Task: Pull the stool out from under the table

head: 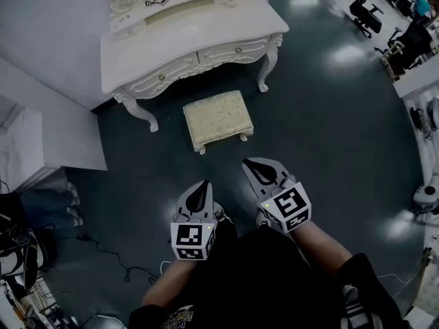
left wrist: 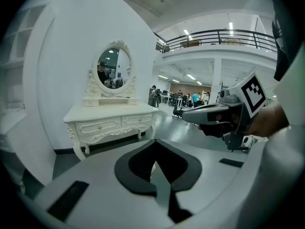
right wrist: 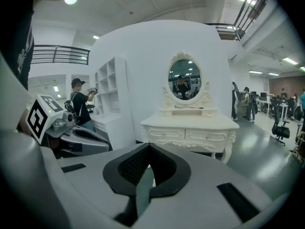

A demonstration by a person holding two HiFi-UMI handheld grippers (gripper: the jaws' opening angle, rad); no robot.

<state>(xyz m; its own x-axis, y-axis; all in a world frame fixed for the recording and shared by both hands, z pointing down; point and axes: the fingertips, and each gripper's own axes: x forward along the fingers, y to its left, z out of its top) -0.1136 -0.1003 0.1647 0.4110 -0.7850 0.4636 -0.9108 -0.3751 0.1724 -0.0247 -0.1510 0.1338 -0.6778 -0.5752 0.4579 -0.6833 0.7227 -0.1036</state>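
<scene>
A cream upholstered stool (head: 218,119) stands on the dark floor just in front of the white dressing table (head: 185,46), clear of its legs. My left gripper (head: 202,186) is shut and empty, held low in front of me, well short of the stool. My right gripper (head: 248,165) is also shut and empty, a little closer to the stool's near right corner. In the left gripper view the dressing table (left wrist: 112,120) shows ahead and the right gripper (left wrist: 217,116) to the right. The right gripper view shows the table (right wrist: 190,130) and the left gripper (right wrist: 71,137); the stool is hidden behind the jaws in both.
A white shelf unit (head: 41,125) stands left of the table. Cables (head: 103,252) trail on the floor at the left. Office chairs (head: 367,12) and benches stand at the far right. A person (right wrist: 81,106) stands by the shelves, and an oval mirror (right wrist: 185,80) tops the table.
</scene>
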